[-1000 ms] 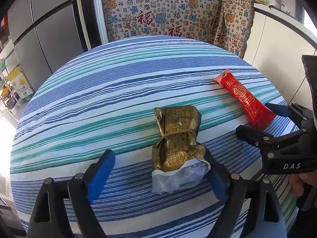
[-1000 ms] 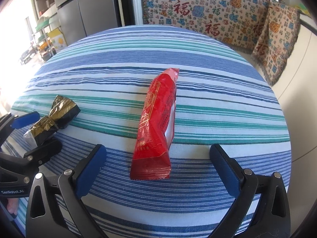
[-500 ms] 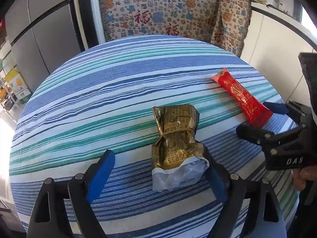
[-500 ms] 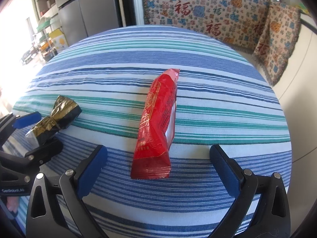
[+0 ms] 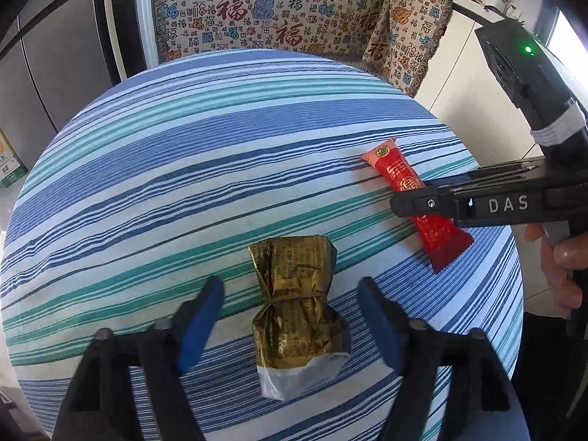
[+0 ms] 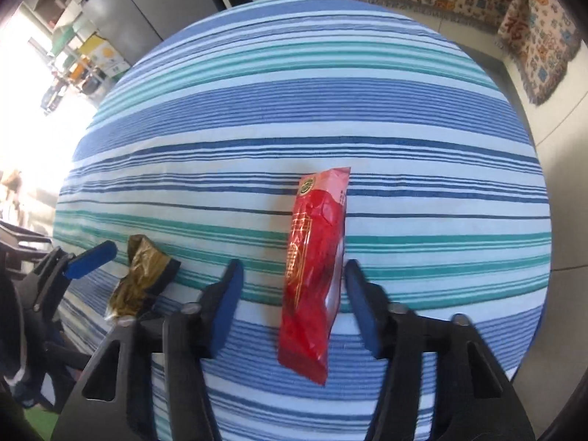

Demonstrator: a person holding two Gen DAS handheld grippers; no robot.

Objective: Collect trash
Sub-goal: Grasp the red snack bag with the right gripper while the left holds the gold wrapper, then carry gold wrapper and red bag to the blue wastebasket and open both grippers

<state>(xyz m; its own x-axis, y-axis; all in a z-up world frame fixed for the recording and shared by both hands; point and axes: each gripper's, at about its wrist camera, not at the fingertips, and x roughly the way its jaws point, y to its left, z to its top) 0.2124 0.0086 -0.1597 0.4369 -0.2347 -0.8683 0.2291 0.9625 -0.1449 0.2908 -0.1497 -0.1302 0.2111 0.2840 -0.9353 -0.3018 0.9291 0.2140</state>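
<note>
Grasping step: both grippers' fingers closing, left gripper (image 5: 290,316) astride gold wrapper (image 5: 296,308), right gripper (image 6: 290,301) astride red wrapper (image 6: 312,268), neither clamped; next, lift off counter (image 5: 183,169).

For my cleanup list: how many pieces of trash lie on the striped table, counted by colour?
Red wrapper: 1
Gold wrapper: 1
Total: 2

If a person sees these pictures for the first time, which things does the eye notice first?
First comes the round table with its blue and green striped cloth. On it lie a red wrapper, between the closing jaws of the right hand-held gripper, and a crumpled gold wrapper, between the closing jaws of the left hand-held gripper.
</note>
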